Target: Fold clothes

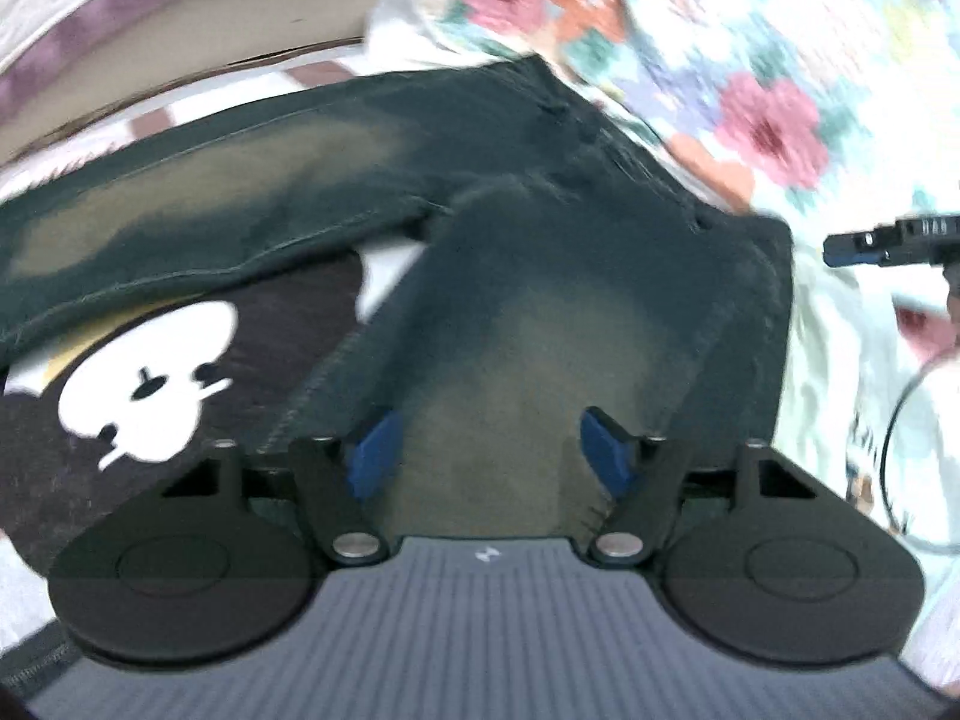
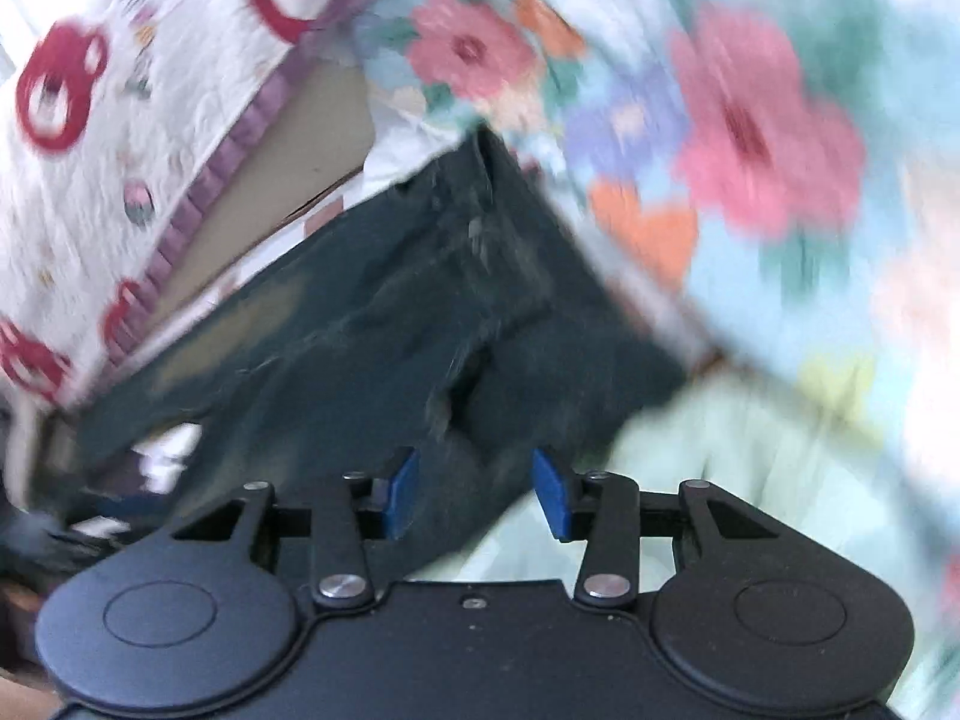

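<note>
**Both tongs wide over the jeans**

Left wrist view first: the left tongs [image 1: 487,450] stand apart, 2 blue pads [image 1: 375,456] spread wide, nothing between them but the faded knee patch of the jeans [image 1: 528,276] right beneath. Whether the pads touch the denim, cannot tell. The near leg runs straight away from the tongs up to the waist; the other leg splays off to the left, so the 2 legs make a V. In the gap of that V lies a dark shirt [image 1: 180,330] with a white cartoon print, the near leg overlapping its edge. Out at the right edge, the right tongs [image 1: 870,243] poke in, beside the jeans and off the denim. A black cable [image 1: 894,438] loops below them.

Over to the right wrist view: the right tongs [image 2: 474,492] are apart too, empty, pointed at the waist end of the jeans [image 2: 420,312], with pale green cloth [image 2: 720,450] just to the right. Everything is blurred here.

Farther back, a floral quilt [image 2: 750,138] bunches against the waistband. Upper left, a white cover with red prints and a purple trim [image 2: 120,120] drapes over something; what it covers, cannot tell.
</note>
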The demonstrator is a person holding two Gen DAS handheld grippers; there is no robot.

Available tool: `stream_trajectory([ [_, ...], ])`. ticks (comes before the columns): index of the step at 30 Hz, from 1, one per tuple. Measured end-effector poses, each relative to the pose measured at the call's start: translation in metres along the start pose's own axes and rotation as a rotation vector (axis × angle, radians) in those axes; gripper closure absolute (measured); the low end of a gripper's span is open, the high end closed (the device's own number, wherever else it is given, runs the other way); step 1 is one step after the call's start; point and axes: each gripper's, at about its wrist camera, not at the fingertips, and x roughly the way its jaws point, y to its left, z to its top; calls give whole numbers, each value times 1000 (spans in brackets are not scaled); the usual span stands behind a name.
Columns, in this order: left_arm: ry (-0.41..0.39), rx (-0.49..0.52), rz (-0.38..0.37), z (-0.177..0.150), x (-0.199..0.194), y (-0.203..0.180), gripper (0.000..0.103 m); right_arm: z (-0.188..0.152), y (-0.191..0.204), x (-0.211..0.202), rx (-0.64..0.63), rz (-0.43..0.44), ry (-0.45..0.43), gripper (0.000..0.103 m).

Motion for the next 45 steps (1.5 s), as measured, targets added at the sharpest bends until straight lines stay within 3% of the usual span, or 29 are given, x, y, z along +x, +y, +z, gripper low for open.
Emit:
stream_trajectory([
  [6,0,136,-39,1,-7,-34,43,-25,5,37,74,82,91,55],
  [10,2,159,-59,-1,-8,-42,43,-39,11,62,110,140,147,54],
  [13,-1,174,-61,-1,-7,-46,43,-39,18,64,83,148,102,52],
  [14,-2,178,-62,-1,-7,-47,42,-40,20,65,74,150,87,59],
  [15,-3,177,-63,-1,-7,-47,42,-40,22,66,65,152,71,75],
  [18,-14,164,-70,0,-5,-46,40,-40,29,67,38,160,25,86],
  [20,-24,171,-55,1,-4,-46,40,-35,31,64,31,175,8,87],
  [23,-30,176,-41,3,-2,-46,40,-26,48,61,-61,117,23,86],
  [26,-31,184,-52,2,-3,-48,40,-18,56,60,-50,104,25,86],
  [33,-27,238,-104,3,-5,-61,39,24,81,69,-25,252,-65,93],
  [37,20,256,-54,0,-2,-63,39,36,108,77,-87,267,-112,94],
  [39,66,258,28,-4,0,-61,39,42,113,79,-96,265,-124,94],
  [41,124,247,106,-10,1,-54,46,46,116,79,-113,254,-131,94],
  [43,155,205,138,-13,-2,-42,81,48,116,78,-113,253,-133,94],
  [45,183,160,163,-16,-6,-30,85,48,115,77,-117,249,-144,95],
])
